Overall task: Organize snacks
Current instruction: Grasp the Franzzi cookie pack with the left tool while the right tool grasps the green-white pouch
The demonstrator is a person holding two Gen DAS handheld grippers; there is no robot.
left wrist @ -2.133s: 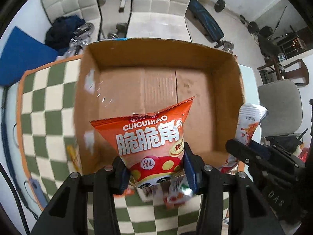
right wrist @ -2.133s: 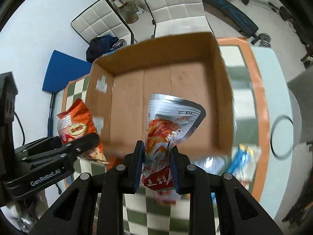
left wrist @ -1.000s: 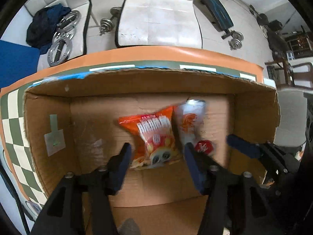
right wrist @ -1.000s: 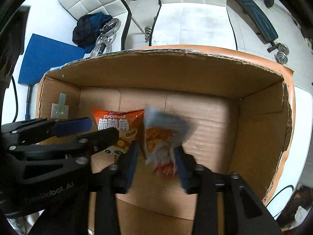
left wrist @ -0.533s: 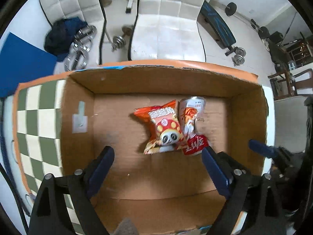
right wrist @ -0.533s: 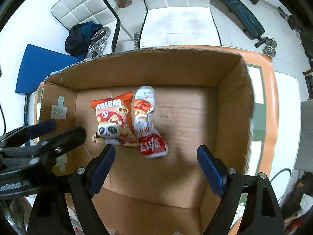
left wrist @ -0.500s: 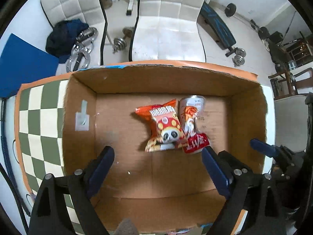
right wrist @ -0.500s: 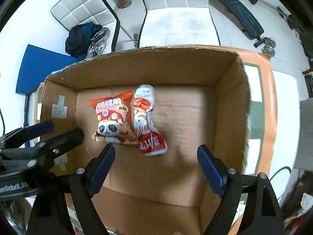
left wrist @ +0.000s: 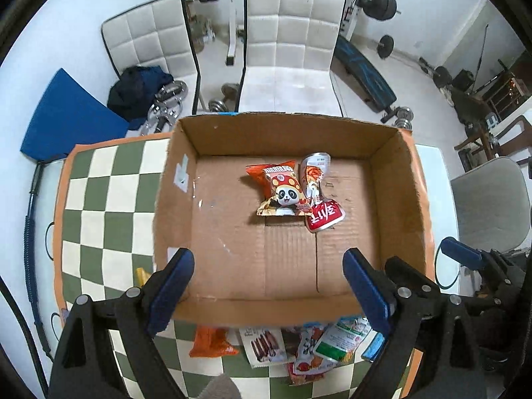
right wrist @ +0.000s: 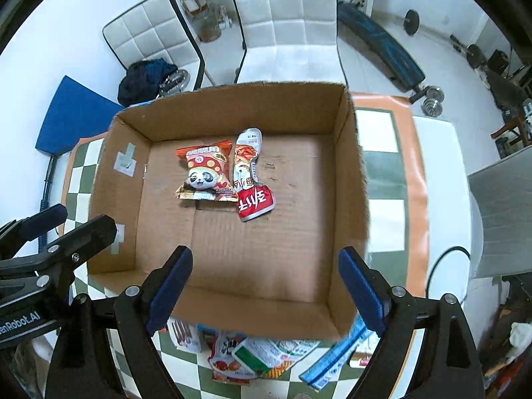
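So both our left gripper (left wrist: 266, 282) and right gripper (right wrist: 264, 282) hang wide apart and empty, and the loose snack packets (right wrist: 266, 355) look light and crinkly, so we'd pinch a sealed edge.

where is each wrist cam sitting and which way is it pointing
Left wrist: above the near edge of the cardboard box, looking down into it; the open left gripper frames the bottom, the right gripper's finger at far right.
Right wrist: beside it, same downward aim; the open right gripper shows, the left gripper at lower left.
Shared: box, orange panda bag, silver-red pouch, loose snacks on the checkered cloth.
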